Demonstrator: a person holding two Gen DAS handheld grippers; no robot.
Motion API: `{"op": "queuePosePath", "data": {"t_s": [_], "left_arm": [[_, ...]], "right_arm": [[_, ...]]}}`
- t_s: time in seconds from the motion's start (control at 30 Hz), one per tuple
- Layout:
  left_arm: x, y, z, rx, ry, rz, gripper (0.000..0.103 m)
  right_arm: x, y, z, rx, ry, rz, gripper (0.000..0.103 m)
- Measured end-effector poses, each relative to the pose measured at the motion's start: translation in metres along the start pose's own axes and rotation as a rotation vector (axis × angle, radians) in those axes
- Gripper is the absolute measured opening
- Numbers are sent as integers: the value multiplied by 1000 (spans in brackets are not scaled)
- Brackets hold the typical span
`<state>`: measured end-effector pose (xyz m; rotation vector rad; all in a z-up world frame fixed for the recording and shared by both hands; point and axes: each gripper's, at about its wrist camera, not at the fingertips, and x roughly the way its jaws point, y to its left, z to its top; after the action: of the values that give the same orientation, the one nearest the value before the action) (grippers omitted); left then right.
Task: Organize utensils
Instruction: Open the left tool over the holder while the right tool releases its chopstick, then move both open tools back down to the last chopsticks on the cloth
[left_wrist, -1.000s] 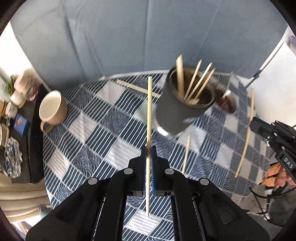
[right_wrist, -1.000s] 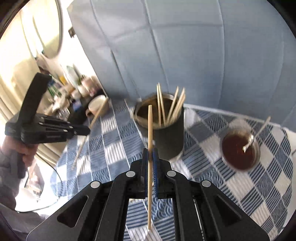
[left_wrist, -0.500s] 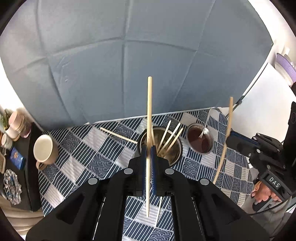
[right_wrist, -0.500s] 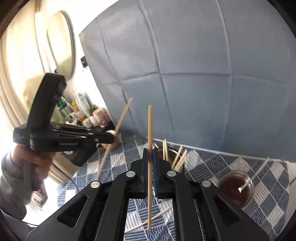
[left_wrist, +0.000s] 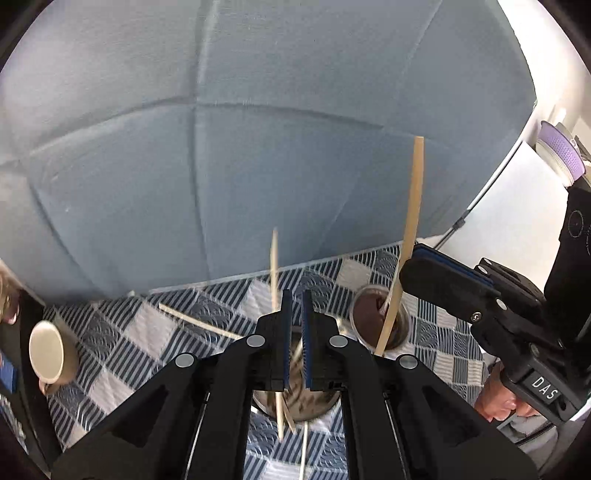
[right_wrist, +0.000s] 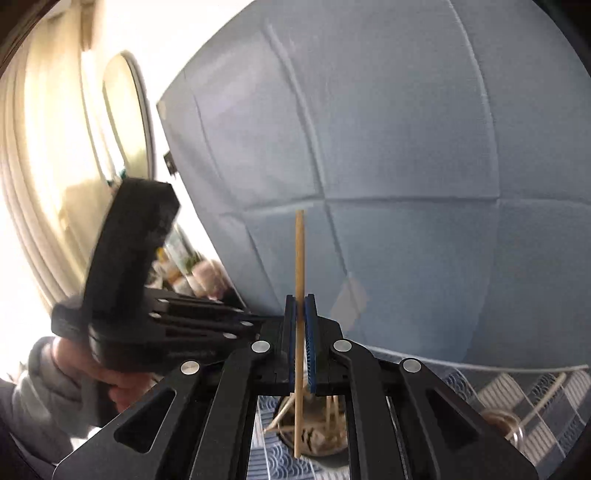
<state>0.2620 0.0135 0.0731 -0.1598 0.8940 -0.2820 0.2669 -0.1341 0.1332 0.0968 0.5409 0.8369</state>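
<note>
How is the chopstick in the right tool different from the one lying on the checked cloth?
The held chopstick stands upright; the loose chopstick lies flat. The held chopstick is pinched in the right tool; the loose chopstick rests free on the tablecloth. Both are thin, pale wooden sticks.

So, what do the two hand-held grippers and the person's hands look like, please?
Both are matte black plastic with angular linkage arms and round silver screw heads. The finger pads are ribbed and blue. The left hand-held gripper has the same build as the right hand-held gripper, whose body carries white "DAS" lettering. The left hand is bare, with a grey sleeve. No cable is clearly visible.
</note>
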Motion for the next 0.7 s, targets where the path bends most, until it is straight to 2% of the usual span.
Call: {"op": "queuePosePath", "data": {"t_s": [0.2, 0.37, 0.43, 0.53, 0.63, 0.7], "left_arm": [[22, 12, 8, -17, 24, 0, 5], [29, 20, 1, -24, 53, -3, 5], [32, 26, -5, -31, 69, 20, 5], [32, 37, -14, -60, 84, 31, 5], [30, 46, -20, -80, 96, 56, 8], [29, 53, -25, -93, 99, 65, 14]], "right_arm": [[24, -23, -3, 50, 30, -7, 5], [36, -28, -7, 71, 12, 18, 5], [33, -29, -12, 71, 1, 12, 5], [39, -30, -19, 76, 30, 10, 5], [42, -32, -27, 102, 61, 10, 8], [41, -32, -30, 108, 74, 7, 9]]}}
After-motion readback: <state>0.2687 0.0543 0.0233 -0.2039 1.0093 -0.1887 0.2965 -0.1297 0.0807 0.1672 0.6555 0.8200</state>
